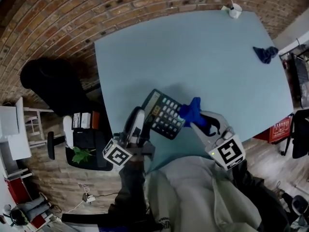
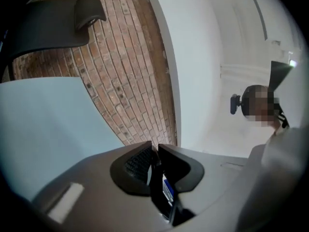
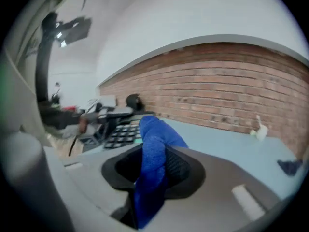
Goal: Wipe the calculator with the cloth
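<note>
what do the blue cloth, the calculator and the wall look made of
Cloth: soft knit or microfibre fabric, matte; fine mesh texture and folds show.
Calculator: probably hard plastic, dark matte case, pale keys.
Wall: bare red brick, rough, mortar lines visible.

You're in what looks like an office or studio workroom: a bare brick wall (image 1: 63, 13) behind a pale blue table (image 1: 193, 47), a black office chair (image 1: 50, 83), wood-plank flooring (image 1: 53, 178) and white shelving (image 1: 14, 129).
</note>
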The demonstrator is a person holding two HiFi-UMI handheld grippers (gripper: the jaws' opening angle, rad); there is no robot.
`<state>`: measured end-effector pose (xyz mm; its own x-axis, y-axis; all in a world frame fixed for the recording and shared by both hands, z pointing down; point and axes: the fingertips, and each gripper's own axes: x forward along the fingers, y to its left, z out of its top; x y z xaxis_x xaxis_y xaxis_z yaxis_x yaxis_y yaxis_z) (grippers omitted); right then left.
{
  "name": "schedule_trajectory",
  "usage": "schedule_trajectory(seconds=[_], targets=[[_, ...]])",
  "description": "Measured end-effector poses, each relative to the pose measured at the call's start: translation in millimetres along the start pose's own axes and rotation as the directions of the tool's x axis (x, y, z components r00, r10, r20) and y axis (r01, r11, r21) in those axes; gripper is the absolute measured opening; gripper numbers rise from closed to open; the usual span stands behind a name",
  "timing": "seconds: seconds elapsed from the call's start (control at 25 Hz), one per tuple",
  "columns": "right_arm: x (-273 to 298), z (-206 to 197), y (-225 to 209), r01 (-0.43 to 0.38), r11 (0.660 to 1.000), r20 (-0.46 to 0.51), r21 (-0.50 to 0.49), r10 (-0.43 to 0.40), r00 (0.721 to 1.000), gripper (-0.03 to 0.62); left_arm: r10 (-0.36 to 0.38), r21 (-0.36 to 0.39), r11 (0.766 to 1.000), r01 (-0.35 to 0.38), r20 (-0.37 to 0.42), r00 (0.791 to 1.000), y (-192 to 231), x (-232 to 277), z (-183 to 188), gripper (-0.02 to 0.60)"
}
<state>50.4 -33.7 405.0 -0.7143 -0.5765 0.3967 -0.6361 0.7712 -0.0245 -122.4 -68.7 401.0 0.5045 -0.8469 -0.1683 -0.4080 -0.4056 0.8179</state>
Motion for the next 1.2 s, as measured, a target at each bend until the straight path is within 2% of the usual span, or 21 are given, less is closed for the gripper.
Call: schedule_trajectory(seconds=[0.04,0.08,0.16,0.28,0.36,0.44,0.56,0.64,0.72,0.8,0.88,1.0,1.08,1.2], targets=[[-5,5,-19,0.043,0.995,0.037,0.087,-0.046,0.998,0.117,-0.021,-0.017,1.0,0.021,0.015,1.0,-6,-3,5,0.044],[-9,11,-28,0.045,0.988,0.072,0.145,-0.056,0.996,0.117,-0.044,-0.045,0.998,0.046,0.036,0.998,-11,-6,8,0.044],[-12,29,-19,-0.04,0.982,0.165,0.185,0.009,0.986,0.117,-0.084,-0.135,0.986,0.098,0.104,0.991,-22,-9,15,0.041],[-21,45,20,-0.155,0.981,0.246,0.118,0.122,0.961,0.109,-0.086,-0.232,0.963,0.136,0.213,0.973,-24,-13,28,0.041],[-25,45,45,-0.18,0.981,0.23,0.076,0.159,0.96,0.109,-0.078,-0.257,0.955,0.149,0.267,0.961,-24,-17,36,0.041],[-28,44,62,-0.175,0.983,0.202,0.048,0.162,0.966,0.109,-0.078,-0.249,0.956,0.155,0.293,0.953,-27,-20,42,0.04],[-32,44,69,-0.192,0.979,0.19,0.073,0.175,0.966,0.109,-0.085,-0.242,0.957,0.16,0.295,0.952,-30,-24,44,0.04],[-39,45,73,-0.278,0.955,0.2,0.104,0.253,0.946,0.11,-0.13,-0.255,0.945,0.206,0.284,0.95,-36,-26,43,0.04],[-46,51,73,-0.396,0.909,0.22,0.129,0.363,0.906,0.11,-0.237,-0.269,0.913,0.305,0.258,0.937,-51,-25,41,0.04],[-42,62,66,-0.472,0.875,0.232,0.105,0.44,0.867,0.11,-0.335,-0.274,0.88,0.388,0.221,0.916,-70,-20,36,0.04],[-31,73,55,-0.472,0.88,0.226,0.057,0.449,0.864,0.11,-0.383,-0.283,0.859,0.427,0.2,0.902,-82,-16,28,0.04],[-13,94,34,-0.442,0.897,0.278,0.001,0.424,0.862,0.11,-0.399,-0.313,0.84,0.443,0.197,0.895,-89,-12,18,0.04],[-9,100,27,-0.441,0.898,0.312,0.005,0.417,0.854,0.11,-0.377,-0.317,0.846,0.429,0.214,0.901,-88,-11,16,0.04],[-21,90,35,-0.449,0.893,0.312,0.034,0.417,0.854,0.11,-0.262,-0.308,0.882,0.357,0.31,0.914,-69,-14,31,0.04]])
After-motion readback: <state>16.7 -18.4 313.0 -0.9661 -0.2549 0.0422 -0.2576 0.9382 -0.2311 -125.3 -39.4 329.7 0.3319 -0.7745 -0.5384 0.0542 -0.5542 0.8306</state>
